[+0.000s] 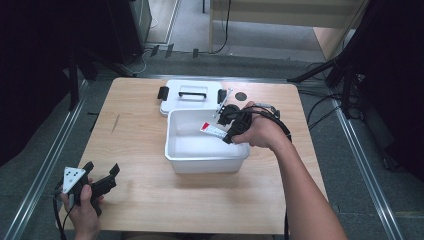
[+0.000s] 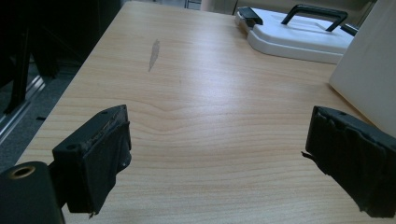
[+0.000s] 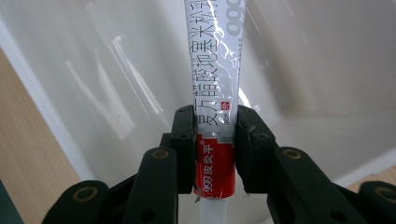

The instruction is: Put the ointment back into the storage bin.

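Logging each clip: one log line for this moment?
right tongs: shut on tube, over white bin | left tongs: open, empty | lid: off, behind bin

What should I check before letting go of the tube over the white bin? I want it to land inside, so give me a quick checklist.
1. Right gripper clamped on the tube: ok.
2. Tube over the bin's opening: ok, per the high view.
3. Bin open, lid lying behind it: ok.
4. Left gripper open and clear of the bin: ok.
5. Tube's height above the bin floor: cannot tell.
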{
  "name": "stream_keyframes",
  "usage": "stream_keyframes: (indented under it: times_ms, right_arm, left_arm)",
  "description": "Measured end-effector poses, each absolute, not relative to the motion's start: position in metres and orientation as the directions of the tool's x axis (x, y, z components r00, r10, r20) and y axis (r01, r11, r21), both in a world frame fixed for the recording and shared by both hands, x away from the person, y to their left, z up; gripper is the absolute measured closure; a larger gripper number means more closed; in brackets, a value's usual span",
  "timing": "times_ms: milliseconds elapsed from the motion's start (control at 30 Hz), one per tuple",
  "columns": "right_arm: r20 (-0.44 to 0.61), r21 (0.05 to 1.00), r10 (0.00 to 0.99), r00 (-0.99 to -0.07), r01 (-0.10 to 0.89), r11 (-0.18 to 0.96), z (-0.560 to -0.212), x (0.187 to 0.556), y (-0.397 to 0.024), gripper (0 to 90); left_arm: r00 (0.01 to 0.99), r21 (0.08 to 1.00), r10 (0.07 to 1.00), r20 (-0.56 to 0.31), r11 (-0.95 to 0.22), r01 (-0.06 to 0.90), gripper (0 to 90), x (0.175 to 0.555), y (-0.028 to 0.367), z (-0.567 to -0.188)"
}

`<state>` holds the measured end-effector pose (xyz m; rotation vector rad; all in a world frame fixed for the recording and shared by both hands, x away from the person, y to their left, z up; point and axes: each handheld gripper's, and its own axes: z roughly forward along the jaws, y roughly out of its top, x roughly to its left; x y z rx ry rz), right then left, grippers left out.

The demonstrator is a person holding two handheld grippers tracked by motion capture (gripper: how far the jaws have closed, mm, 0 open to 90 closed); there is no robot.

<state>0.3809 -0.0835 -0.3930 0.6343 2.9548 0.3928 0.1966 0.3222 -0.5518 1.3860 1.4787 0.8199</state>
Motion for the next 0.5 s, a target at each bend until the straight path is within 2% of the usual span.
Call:
stream_keyframes:
  times_ms: [500]
  right_arm:
    - [-0.031, 0.203, 0.404, -0.914, 0.39, 0.898, -0.424, 0.384, -0.08, 72.2]
  left_arm:
    - [0.057, 0.918, 0.983, -0.175, 0.142, 0.369, 7.8, 0.197, 0.322, -0.552]
